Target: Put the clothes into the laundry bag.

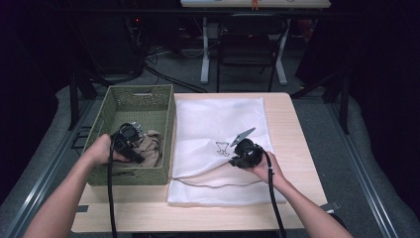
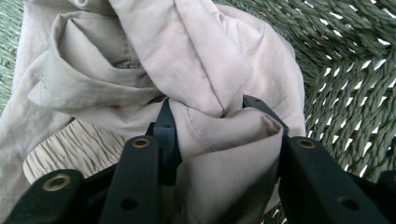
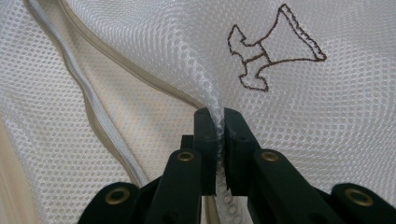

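A beige garment (image 1: 154,143) lies crumpled in the near end of a green woven basket (image 1: 143,94) at the table's left. My left gripper (image 1: 142,150) reaches into the basket; in the left gripper view its jaws (image 2: 208,105) are shut on a thick bunch of the beige garment (image 2: 140,70), with the basket's wall (image 2: 345,70) behind. A white mesh laundry bag (image 1: 218,119) lies flat to the basket's right. My right gripper (image 1: 233,157) pinches a raised fold of the mesh bag (image 3: 327,116) just below its brown embroidered mark (image 3: 271,51), jaws (image 3: 218,114) shut on the mesh.
The bag's zipper (image 3: 93,93) runs beside the pinched fold, and the bag's mouth faces the basket. The wooden table (image 1: 297,148) has a bare strip along its right and near edges. A chair (image 1: 247,39) and cables stand on the floor beyond.
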A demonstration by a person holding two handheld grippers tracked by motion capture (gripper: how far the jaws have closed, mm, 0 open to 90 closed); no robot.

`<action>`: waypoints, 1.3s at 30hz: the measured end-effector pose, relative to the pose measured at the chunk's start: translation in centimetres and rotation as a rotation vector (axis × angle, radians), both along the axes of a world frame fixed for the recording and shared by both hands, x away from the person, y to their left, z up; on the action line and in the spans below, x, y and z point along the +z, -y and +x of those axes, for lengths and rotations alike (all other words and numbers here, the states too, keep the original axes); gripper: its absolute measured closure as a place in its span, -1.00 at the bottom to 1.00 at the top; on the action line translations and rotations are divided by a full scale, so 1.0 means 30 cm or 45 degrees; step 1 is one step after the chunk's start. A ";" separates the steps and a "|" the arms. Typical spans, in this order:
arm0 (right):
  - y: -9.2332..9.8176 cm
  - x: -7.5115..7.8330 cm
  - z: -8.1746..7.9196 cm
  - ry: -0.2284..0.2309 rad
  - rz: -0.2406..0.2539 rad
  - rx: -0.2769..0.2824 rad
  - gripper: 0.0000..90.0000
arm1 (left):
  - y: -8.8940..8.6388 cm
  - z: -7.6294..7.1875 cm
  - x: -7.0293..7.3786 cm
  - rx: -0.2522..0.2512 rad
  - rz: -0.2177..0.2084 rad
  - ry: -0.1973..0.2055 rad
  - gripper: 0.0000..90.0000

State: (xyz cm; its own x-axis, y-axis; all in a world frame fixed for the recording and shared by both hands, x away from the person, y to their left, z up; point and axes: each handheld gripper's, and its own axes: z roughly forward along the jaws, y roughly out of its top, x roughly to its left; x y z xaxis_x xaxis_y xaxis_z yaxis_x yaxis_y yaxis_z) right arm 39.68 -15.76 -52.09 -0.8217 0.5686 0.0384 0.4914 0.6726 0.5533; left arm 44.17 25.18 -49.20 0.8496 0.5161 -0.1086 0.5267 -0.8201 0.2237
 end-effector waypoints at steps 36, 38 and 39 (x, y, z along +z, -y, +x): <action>0.009 0.006 0.001 0.014 0.008 0.014 0.90 | -0.066 -0.035 0.045 0.081 -0.183 0.111 0.53; 0.008 0.008 -0.002 0.011 0.008 0.005 0.90 | -0.070 -0.039 0.050 0.092 -0.196 0.115 0.54; 0.008 0.008 -0.003 0.013 0.008 0.005 0.90 | -0.070 -0.043 0.053 0.090 -0.193 0.123 0.54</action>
State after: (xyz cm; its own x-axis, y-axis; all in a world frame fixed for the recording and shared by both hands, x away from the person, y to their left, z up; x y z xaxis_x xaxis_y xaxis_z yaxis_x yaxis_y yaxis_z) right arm 39.60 -16.02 -51.85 -0.8243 0.5651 0.0335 0.4828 0.6709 0.5629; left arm 42.90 27.29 -47.60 0.8218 0.5591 -0.1095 0.5523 -0.7348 0.3938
